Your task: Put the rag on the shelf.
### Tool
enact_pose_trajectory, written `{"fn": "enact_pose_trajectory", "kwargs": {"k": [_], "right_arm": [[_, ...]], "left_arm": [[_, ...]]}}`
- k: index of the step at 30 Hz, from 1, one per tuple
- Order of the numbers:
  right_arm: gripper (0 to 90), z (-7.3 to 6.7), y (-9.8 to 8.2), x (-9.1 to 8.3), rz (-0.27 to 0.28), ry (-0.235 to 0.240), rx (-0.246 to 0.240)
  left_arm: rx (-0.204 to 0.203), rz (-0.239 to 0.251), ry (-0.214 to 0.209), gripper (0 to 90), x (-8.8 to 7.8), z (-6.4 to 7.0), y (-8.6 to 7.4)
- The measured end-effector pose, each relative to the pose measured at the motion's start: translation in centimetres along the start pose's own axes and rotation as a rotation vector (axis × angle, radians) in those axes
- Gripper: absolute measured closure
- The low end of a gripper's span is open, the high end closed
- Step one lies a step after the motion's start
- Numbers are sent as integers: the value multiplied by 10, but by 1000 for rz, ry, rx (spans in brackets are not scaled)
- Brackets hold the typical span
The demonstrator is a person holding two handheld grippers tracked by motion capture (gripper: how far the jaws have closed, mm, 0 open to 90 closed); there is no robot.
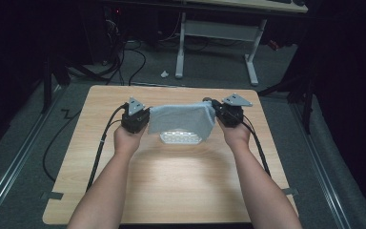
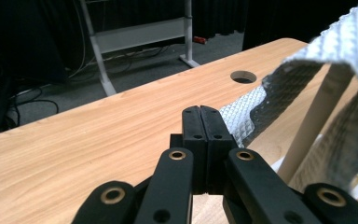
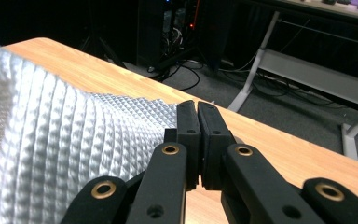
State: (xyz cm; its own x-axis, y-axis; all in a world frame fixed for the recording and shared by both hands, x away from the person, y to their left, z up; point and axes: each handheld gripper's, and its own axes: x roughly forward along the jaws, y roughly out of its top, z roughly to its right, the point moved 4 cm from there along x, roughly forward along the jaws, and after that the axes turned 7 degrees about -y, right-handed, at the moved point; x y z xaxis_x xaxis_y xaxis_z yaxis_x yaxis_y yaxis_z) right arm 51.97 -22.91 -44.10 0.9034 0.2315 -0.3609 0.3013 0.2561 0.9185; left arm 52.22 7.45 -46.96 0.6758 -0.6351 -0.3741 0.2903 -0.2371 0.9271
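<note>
A pale grey, waffle-textured cloth (image 1: 181,118) hangs stretched between my two grippers above the middle of the wooden table (image 1: 171,181). My left gripper (image 1: 147,118) is shut on the cloth's left edge. In the left gripper view its jaws (image 2: 200,116) are pressed together, and the cloth (image 2: 307,88) runs off to the right. My right gripper (image 1: 216,114) is shut on the right edge. In the right gripper view the cloth (image 3: 70,140) spreads left from the closed jaws (image 3: 196,112). Under the cloth sits a white perforated object (image 1: 180,139), partly hidden; one white bar (image 2: 314,126) of it shows.
A round cable hole (image 2: 243,76) lies in the tabletop beyond the cloth. A white-legged desk (image 1: 217,36) stands on the floor past the table's far edge, with cables (image 1: 133,62) beside it. Bare wood stretches toward the near edge between the forearms.
</note>
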Motion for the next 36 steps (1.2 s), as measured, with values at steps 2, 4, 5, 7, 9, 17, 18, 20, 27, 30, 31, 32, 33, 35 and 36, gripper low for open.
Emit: {"fn": "enact_pose_trajectory", "kwargs": {"k": [2,4,5,7,9,17,18,20,27,30,31,32,33,35,36], "right_arm": [[895,0,-3,1,-5,2,-3],[895,-1,-7,2,-16,1,-3],[895,-1,-9,3,-17,1,-7],[895,-2,-12,4,-29,1,-7],[895,-3,-15,5,-36,3,-1],[894,-6,-23,5,-42,8,-8],[894,-7,-24,5,-40,11,-7],[894,-7,-27,4,-36,8,4],[891,-10,-38,5,-52,15,5],[889,-11,-40,5,-55,12,8],[889,-11,-40,5,-57,11,6],[888,-11,-40,5,-56,12,5],[885,-11,-41,5,-57,12,5],[881,-11,-41,5,-56,11,7],[877,-11,-41,5,-56,11,6]], "left_arm": [[3,-2,0,900,0,1,-2],[6,-13,-5,900,0,1,-4],[8,-14,-5,900,0,2,-5],[4,-15,-10,900,0,2,-7],[-1,-17,-16,900,-1,2,-10],[-14,-24,-45,900,-2,3,-21],[-12,-26,-48,900,-2,3,-21],[-14,-27,-50,900,-2,4,-23],[-21,-30,-63,898,-3,5,-29],[-24,-37,-70,897,-3,5,-31],[-22,-42,-71,897,-3,5,-31],[-22,-43,-71,896,-3,5,-31],[-23,-40,-71,896,-3,6,-31],[-27,-39,-76,895,-4,5,-31],[-28,-40,-77,894,-4,5,-31]]}}
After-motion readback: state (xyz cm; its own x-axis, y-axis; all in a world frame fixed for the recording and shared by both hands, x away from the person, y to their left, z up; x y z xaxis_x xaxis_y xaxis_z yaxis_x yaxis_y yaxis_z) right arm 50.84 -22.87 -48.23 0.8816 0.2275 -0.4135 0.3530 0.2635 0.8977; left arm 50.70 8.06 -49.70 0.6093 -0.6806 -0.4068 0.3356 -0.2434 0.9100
